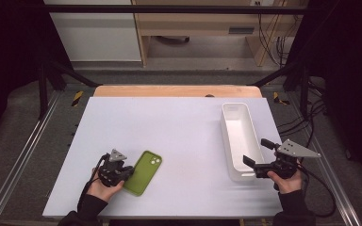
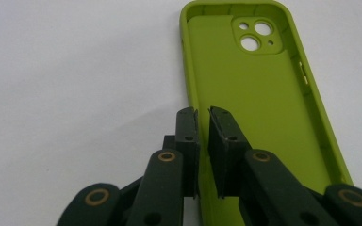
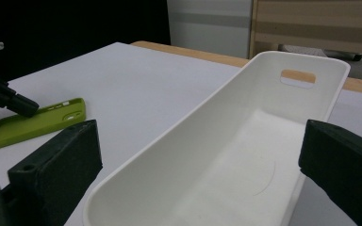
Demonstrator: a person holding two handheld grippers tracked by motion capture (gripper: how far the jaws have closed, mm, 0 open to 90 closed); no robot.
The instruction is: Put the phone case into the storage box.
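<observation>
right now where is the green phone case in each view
High view: green phone case lies lower left on the white table, by the left gripper.
Left gripper view: fills the right half, jaws pinching its side wall.
Right gripper view: far left.
Shared landmark: the white table.

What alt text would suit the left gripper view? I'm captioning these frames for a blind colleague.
The left tongs, two black jaws nearly shut, pinch the left side wall of a lime-green soft phone case. The case lies open side up, with its camera cutouts at the far end, on a plain white table.
</observation>
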